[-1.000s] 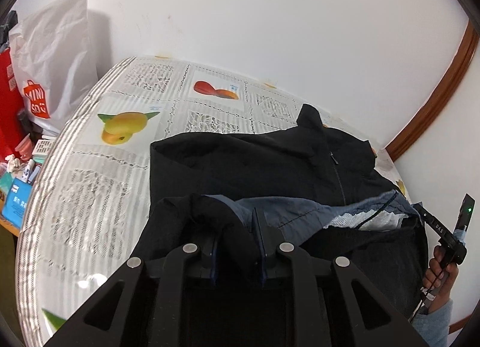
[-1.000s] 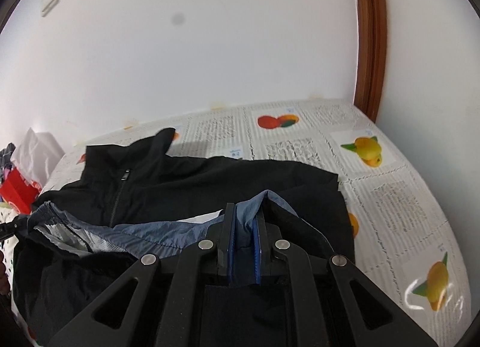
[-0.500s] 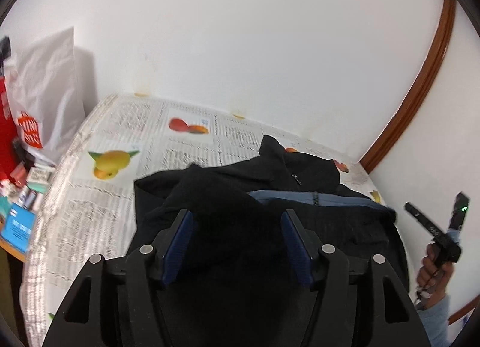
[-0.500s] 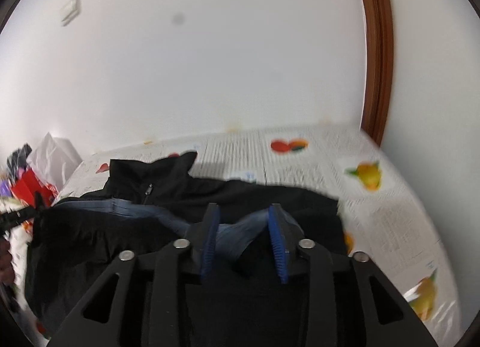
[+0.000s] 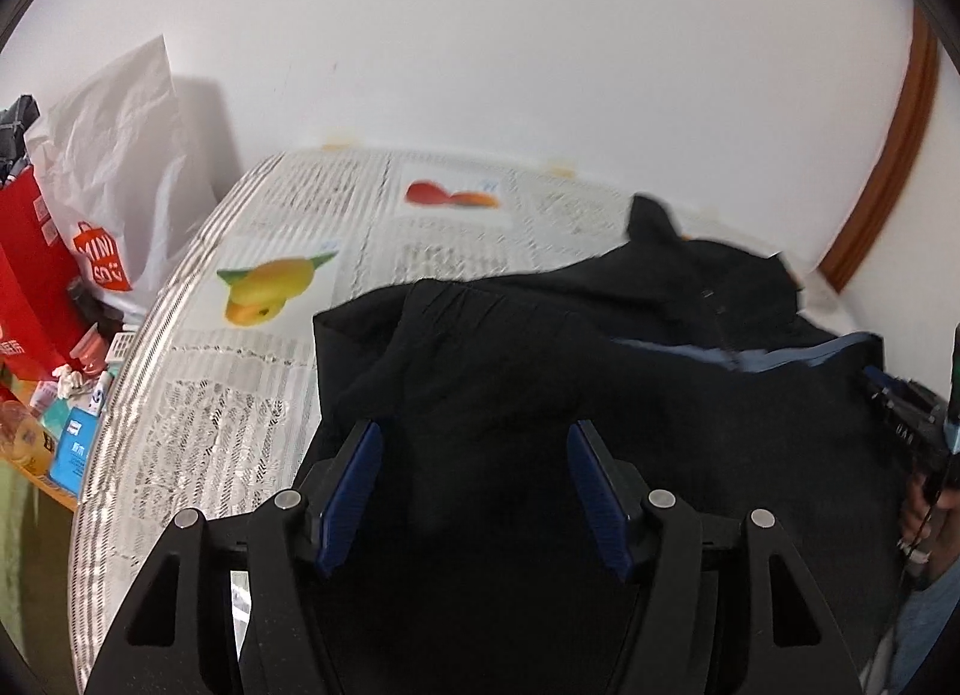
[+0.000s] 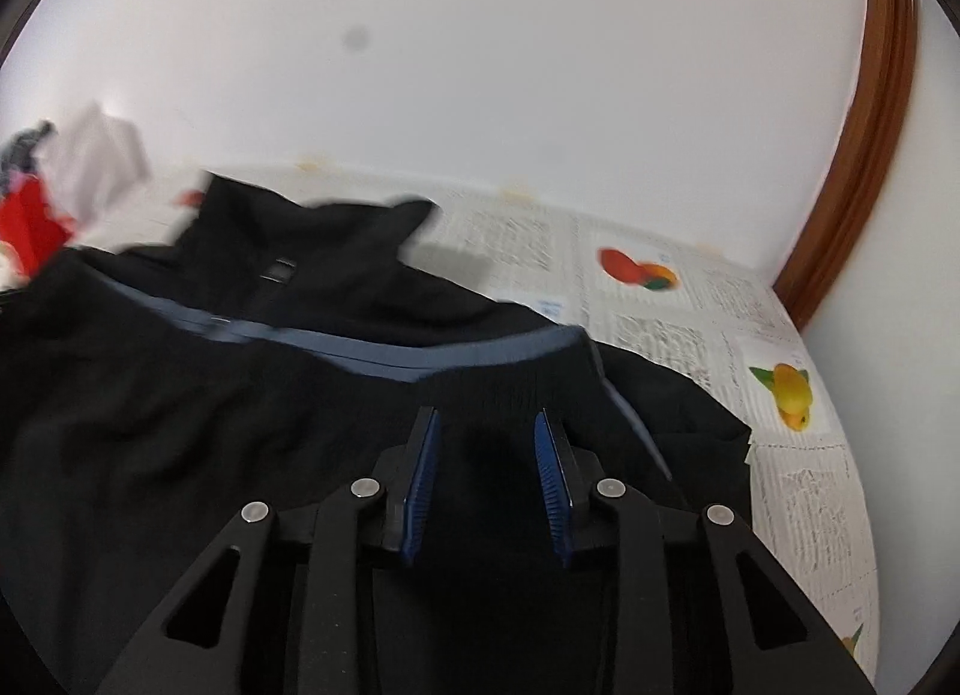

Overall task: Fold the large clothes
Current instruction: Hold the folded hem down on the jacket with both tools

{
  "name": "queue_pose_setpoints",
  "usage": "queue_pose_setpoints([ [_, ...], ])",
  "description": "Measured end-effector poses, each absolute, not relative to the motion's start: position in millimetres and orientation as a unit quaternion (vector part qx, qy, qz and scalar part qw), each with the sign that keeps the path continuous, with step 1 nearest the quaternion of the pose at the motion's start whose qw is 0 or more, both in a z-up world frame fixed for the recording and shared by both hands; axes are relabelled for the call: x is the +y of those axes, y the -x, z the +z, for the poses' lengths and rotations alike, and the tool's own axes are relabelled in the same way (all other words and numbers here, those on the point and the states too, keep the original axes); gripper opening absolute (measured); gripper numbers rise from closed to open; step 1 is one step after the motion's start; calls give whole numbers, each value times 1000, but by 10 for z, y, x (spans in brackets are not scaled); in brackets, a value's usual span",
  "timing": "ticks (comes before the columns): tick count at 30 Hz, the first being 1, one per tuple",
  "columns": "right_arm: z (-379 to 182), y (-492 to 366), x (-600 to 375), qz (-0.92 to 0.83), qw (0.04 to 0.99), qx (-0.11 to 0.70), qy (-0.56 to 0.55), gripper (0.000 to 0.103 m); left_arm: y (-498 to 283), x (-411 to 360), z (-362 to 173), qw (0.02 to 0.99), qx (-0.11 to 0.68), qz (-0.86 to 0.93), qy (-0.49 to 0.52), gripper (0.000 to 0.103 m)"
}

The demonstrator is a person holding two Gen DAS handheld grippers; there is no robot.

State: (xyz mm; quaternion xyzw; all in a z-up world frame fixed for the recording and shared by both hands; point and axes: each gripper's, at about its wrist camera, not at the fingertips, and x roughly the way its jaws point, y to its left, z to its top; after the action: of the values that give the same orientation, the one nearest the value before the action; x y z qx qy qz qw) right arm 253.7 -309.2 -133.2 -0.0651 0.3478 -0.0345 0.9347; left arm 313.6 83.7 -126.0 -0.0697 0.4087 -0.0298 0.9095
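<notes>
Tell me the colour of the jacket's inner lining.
Greyish blue lining, on a black jacket; clearest in the right wrist view.

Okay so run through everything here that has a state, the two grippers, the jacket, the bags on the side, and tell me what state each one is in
left gripper: open, nothing between its fingers.
right gripper: open, holding nothing.
black jacket: lying on the table, lower part folded up over the chest, blue-grey lining showing along the fold.
jacket collar: standing up, zip closed below it.
white shopping bag: upright, crumpled.
red bag: upright.

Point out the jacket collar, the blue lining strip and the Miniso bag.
jacket collar [image 6: 360, 233]: right wrist view, raised black fabric.
blue lining strip [image 6: 420, 356]: right wrist view, mid-strip.
Miniso bag [image 5: 120, 155]: left wrist view, white side.
</notes>
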Motion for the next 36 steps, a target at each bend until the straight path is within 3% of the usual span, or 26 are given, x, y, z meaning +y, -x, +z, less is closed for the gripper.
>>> queue_pose_setpoints([
  [13,-1613,-2959,-3870,-59,915,398,-11,30,-3563,421,-1500,908,417,-19,26,61],
  [18,-1633,-3025,-4012,-60,914,400,-9,32,-3693,304,-1522,908,418,-23,20,63],
  [21,-1641,-3052,-4065,-59,914,401,-13,32,-3757,222,-1563,905,425,-27,1,70],
  [36,-1635,-3010,-3959,-74,915,395,17,32,-3727,130,-1586,906,422,-18,-18,72],
])
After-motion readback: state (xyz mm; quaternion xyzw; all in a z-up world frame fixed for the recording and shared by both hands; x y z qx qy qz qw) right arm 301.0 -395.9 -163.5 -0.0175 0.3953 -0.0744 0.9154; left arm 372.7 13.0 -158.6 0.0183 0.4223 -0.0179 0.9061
